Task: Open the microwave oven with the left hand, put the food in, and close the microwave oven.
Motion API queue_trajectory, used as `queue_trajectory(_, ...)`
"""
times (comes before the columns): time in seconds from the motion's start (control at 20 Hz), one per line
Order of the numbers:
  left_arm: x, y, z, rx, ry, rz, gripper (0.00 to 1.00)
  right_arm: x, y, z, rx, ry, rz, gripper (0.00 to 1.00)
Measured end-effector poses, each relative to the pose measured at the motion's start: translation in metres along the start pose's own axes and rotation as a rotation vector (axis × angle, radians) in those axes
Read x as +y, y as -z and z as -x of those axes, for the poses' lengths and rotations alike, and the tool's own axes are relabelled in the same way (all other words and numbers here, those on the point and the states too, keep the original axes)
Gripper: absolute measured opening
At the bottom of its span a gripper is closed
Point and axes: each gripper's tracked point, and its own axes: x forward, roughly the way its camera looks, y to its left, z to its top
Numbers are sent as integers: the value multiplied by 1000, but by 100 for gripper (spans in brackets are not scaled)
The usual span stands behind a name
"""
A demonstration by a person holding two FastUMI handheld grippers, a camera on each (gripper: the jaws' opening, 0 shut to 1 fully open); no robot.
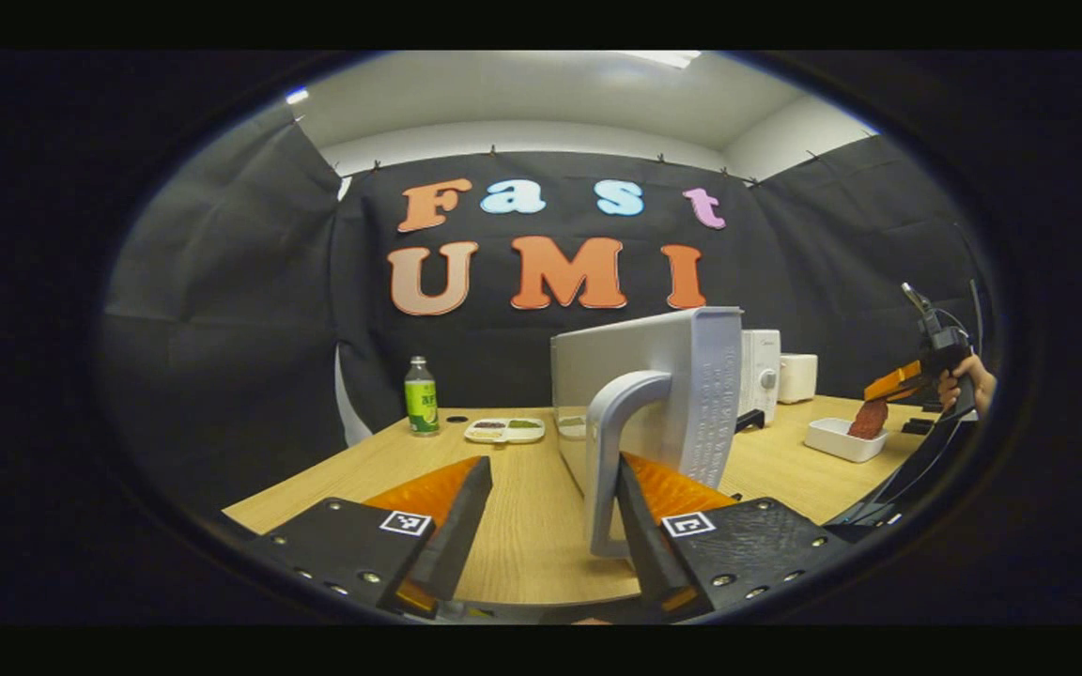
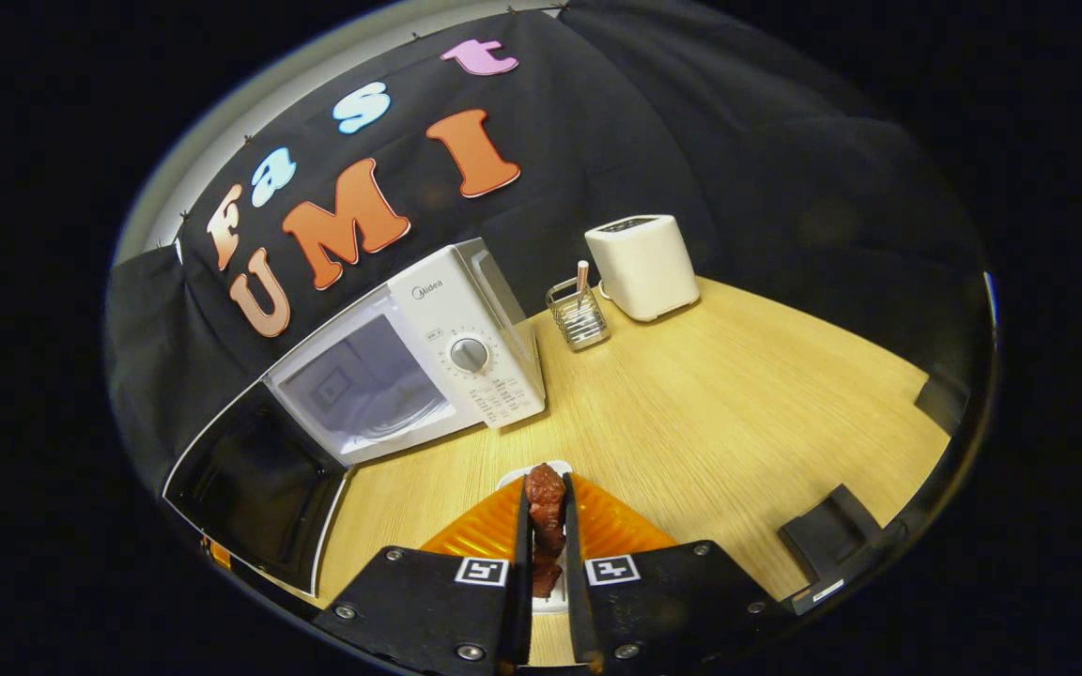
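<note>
Surface [image 2: 719, 404]: wooden, carrying everything.
Microwave oven [image 2: 452, 352]: at the back, its door [image 1: 682, 394] swung wide.
Left tongs [image 1: 546, 526]: fingers apart, the door handle [image 1: 609, 451] against the right finger.
Right tongs [image 2: 546, 563]: clamped on the food [image 2: 546, 512], above a white tray [image 1: 843, 438].

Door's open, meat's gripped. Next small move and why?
Probably carry the meat left into the microwave: the right gripper is shut on it above the white dish, the door stands open, and the left gripper straddles the handle.
</note>
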Motion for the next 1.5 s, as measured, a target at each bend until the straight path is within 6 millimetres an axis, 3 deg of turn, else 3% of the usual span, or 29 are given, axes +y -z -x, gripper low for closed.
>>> queue_trajectory(0.2, 23, 7, 20, 44, -63, -53, 80, 34, -25, 11, -71, -41, 76, 16)
queue_trajectory(0.3, 41, 4, 26, 49, -105, -73, 88, 57, -38, 8, -103, -65, 121, 16)
queue_trajectory(0.55, 85, -5, 40, 43, -205, -94, 87, 121, -53, -15, -145, -150, 170, 16)
queue_trajectory(0.75, 111, -1, 44, 49, -272, -59, 86, 176, -64, -39, -188, -210, 193, 16)
queue_trajectory(1.1, 138, 12, 44, 66, -341, -32, 86, 248, -62, -103, -235, -249, 172, 16)
queue_trajectory(1.3, 153, 18, 48, 82, -367, -28, 87, 264, -55, -142, -230, -247, 101, 16)
queue_trajectory(1.5, 167, 18, 51, 82, -403, -40, 86, 267, -51, -185, -212, -219, -3, 16)
